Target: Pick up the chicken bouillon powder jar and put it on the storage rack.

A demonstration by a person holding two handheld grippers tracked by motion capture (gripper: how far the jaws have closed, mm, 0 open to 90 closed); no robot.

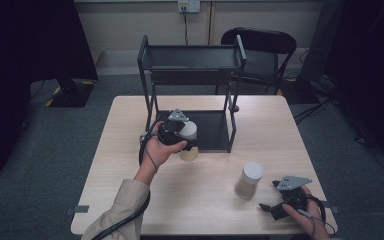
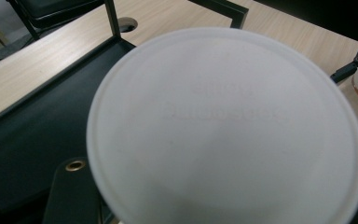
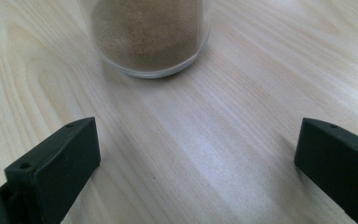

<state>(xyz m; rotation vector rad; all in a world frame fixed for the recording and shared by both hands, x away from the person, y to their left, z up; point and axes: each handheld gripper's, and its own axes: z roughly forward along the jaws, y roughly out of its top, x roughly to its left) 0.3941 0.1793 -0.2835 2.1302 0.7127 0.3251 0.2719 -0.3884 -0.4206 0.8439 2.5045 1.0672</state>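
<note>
Your left gripper [image 1: 182, 134] has its jaws clamped on a clear, white-lidded jar [image 1: 188, 141] of tan powder, at the black rack's [image 1: 192, 60] near edge, while your right gripper's [image 1: 270, 206] jaws gape empty.

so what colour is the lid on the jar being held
White lid, on the jar; clearest in the left gripper view.

The white lid [image 2: 226, 126] looms blurred, hiding the left tool's jaws.

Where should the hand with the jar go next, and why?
Probably forward, onto the rack's bottom shelf. The left gripper is shut on the white-lidded jar, held right at the shelf's front edge, while the other jar stands on the table.
</note>
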